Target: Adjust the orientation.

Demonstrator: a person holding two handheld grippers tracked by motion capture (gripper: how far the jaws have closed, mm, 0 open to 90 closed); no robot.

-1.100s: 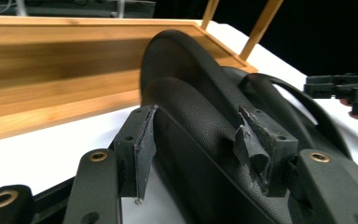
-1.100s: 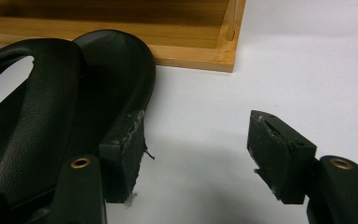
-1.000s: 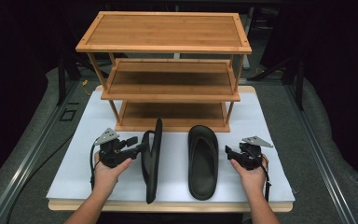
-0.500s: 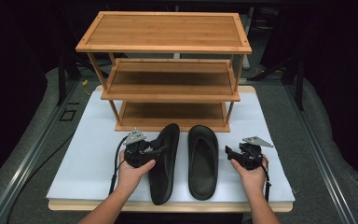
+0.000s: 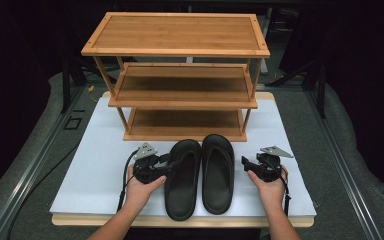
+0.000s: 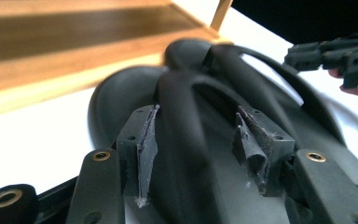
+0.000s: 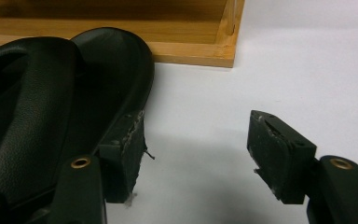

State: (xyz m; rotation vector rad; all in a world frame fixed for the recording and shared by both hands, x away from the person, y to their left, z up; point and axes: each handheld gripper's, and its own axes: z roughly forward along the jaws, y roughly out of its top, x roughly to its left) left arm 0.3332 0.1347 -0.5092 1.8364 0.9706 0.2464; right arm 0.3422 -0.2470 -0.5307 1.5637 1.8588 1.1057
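Sandals are laid side by side on the white mat [image 5: 100,150], toes toward the wooden rack [image 5: 180,75]; the left sandal [image 5: 182,177] has its strap [image 6: 182,116] straddled by the parted jaws of the left gripper [image 5: 164,169]. The right sandal [image 5: 218,172] lies just beside the right gripper [image 5: 245,162], whose jaws are spread wide over bare mat.

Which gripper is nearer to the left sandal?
Left. The left gripper has its jaws around the left sandal's strap; the right gripper is beyond the right sandal, outside its edge.
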